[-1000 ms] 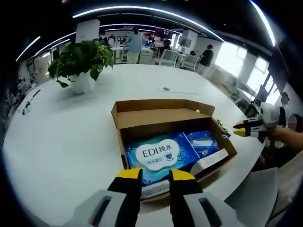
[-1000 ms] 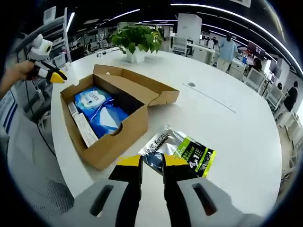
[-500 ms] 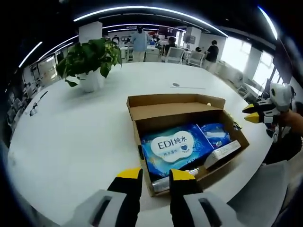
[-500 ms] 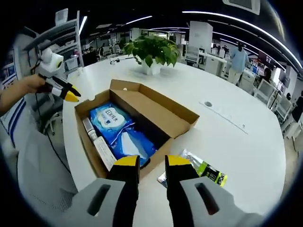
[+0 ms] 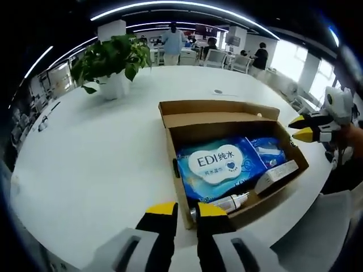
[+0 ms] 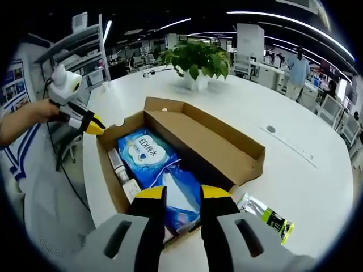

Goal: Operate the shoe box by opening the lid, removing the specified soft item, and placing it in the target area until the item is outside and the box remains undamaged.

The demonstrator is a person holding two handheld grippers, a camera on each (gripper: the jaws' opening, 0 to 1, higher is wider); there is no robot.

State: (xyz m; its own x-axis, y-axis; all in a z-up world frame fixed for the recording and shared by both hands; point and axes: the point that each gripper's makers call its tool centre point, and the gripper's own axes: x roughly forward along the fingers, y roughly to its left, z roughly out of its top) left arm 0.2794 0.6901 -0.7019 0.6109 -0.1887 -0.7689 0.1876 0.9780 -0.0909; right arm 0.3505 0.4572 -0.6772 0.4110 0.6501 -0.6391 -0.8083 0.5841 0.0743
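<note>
So the shoe box [image 5: 227, 156] sits open near the bench [image 5: 85, 164] edge, both tools hovering with nothing in them.
Left tool [image 5: 184, 211] and right tool [image 6: 182, 194] show narrow jaw gaps; blue wipes pack [image 6: 144, 156] lies inside, silver-green pouch [image 6: 266, 215] just beside the box, potted plant [image 5: 110, 62] at the far side.

You see a white tabletop [image 5: 85, 158], a potted plant [image 5: 110, 62] upper left, bright windows [image 5: 295, 62] upper right, ceiling light strips [image 5: 170, 5].

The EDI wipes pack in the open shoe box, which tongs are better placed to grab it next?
Probably right: the right tongs hang over the box interior beside the EDI wipes pack. The left tongs sit outside the shoe box corner.
</note>
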